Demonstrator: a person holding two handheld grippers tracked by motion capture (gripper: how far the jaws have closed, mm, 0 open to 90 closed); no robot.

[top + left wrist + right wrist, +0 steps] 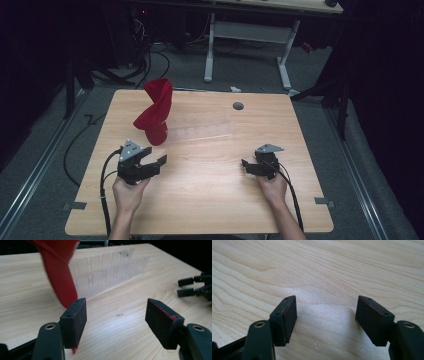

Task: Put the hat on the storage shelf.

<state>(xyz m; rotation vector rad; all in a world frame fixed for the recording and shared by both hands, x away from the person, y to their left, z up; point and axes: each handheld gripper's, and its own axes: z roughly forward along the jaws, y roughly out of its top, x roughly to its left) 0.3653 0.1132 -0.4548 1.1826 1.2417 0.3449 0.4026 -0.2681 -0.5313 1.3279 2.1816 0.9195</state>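
Left gripper (152, 161) sits low over the table (210, 200), jaws spread wide, nothing between them; it points forward and right, toward the rack. In the left gripper view its pads (75, 322) carry red fuzz, with a red shred at the left pad's lower edge.

Right gripper (250, 166) is also wide open and empty, pointing left across the table; the right gripper view has bare wood grain between the jaws. Both hands grip from the near edge, forearms coming straight in.

Red cloth (156, 112) stands just ahead of the left gripper, twisted and upright, long axis roughly vertical with the top leaning right. Its base sits at the left end of a clear plastic slotted rack (205, 129), whose long axis runs left-right across the table. A grey grommet (238, 106) lies beyond the rack.
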